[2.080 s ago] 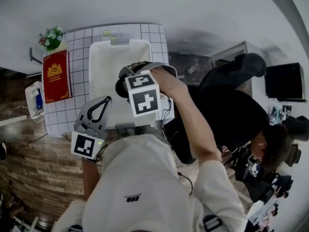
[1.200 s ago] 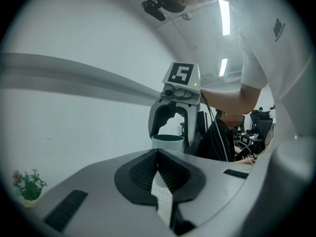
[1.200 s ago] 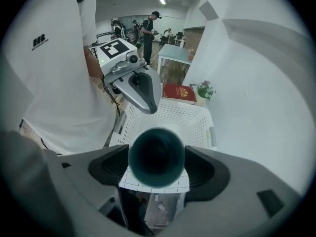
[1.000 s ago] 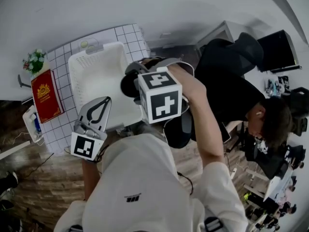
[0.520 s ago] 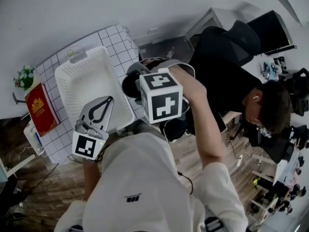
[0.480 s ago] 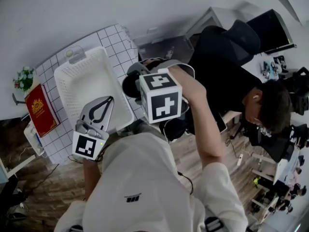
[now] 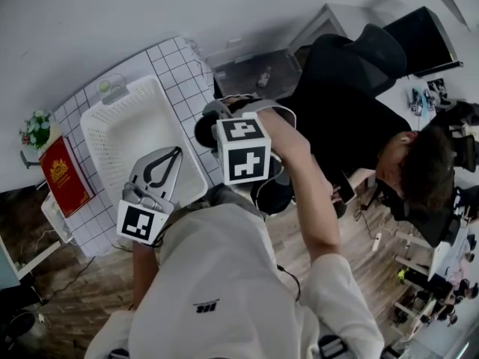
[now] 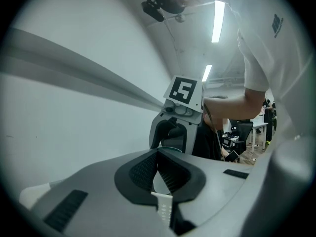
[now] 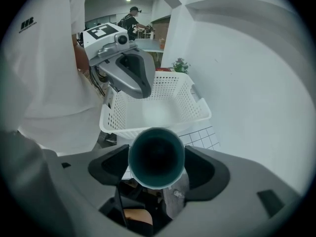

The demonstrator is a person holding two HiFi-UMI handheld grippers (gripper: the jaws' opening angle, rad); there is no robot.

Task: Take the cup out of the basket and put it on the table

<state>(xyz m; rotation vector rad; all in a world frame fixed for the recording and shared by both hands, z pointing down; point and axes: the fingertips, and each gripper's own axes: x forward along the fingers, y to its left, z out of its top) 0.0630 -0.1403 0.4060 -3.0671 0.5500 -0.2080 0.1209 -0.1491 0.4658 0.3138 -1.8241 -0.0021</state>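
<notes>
The right gripper (image 9: 156, 166) was clamped on a dark teal cup (image 9: 156, 154). Its grey jaws pressed against either side, and the cup's round open mouth was turned toward the camera. Beyond it, a white perforated plastic basket (image 9: 195, 116) sat on a white-tiled worktop (image 9: 200, 138) with dark grid lines. The grey left gripper (image 9: 144, 88), topped by a black-and-white marker cube (image 9: 101, 32), hung over the basket's left side, beside a person in a white shirt (image 9: 39, 63). A small green plant with pale flowers (image 9: 180, 64) stood behind the basket, near a plain white wall (image 9: 247, 73).
</notes>
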